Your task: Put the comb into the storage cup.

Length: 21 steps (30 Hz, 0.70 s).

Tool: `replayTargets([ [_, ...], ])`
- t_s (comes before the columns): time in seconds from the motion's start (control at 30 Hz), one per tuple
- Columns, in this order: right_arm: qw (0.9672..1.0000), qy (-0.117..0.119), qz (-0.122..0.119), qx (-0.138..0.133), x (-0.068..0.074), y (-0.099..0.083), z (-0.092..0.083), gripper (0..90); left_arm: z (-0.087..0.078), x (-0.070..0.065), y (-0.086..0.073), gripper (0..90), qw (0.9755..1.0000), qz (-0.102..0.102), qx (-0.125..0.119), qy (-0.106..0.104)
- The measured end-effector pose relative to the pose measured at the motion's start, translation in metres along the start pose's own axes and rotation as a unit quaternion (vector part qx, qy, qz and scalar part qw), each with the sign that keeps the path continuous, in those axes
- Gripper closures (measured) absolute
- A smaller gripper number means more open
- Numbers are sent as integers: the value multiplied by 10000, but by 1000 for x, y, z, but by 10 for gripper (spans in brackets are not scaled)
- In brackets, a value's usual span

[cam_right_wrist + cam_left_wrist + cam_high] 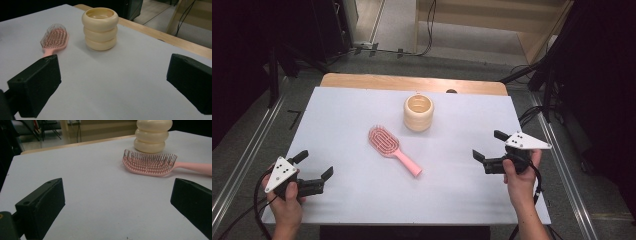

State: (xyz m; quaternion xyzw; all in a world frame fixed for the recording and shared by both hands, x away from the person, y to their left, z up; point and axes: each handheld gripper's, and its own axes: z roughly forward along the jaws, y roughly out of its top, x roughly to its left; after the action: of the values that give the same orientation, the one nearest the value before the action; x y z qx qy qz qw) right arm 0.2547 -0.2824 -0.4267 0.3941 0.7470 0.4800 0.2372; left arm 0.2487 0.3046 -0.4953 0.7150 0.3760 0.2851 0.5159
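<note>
A pink plastic hairbrush with a vented oval head and a slim straight handle [393, 149] is shown lying bristles-up near the middle of the table, its head toward the far edge and its handle angled toward the near right corner. Just beyond the head, apart from it, a cream-yellow cup shaped like three stacked rings [418, 112] is seen standing upright and empty.

The left gripper [316, 170] is held near the near left corner and the right gripper [489, 146] near the right edge; both are kept well apart from the brush, with jaws spread wide and nothing between them.

The brush is judged to be light and stiff, with smooth plastic that may slip on the sheet when nudged. The handle [193, 167] is judged the best place for a grasp, taken across its narrow width; the bristles [150, 160] are flexible and would yield under the jaws.

The table is covered by a pale matt sheet [362, 190], with a strip of bare wood [412, 82] left exposed along the far edge. Grey floor, trailing cables and dark stands are visible around it.
</note>
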Motion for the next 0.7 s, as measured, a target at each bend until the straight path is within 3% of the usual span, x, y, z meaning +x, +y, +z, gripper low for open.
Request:
replayTargets([
  [0.27, 9995, 143, -147, 236, 9, 15, 16, 0, 0, 0, 0, 0, 10000, -11, 8, 3],
  [0.7, 9974, 536, -284, 396, 26, 33, 42, 0, 0, 0, 0, 0, 10000, 4, 2, -31],
])
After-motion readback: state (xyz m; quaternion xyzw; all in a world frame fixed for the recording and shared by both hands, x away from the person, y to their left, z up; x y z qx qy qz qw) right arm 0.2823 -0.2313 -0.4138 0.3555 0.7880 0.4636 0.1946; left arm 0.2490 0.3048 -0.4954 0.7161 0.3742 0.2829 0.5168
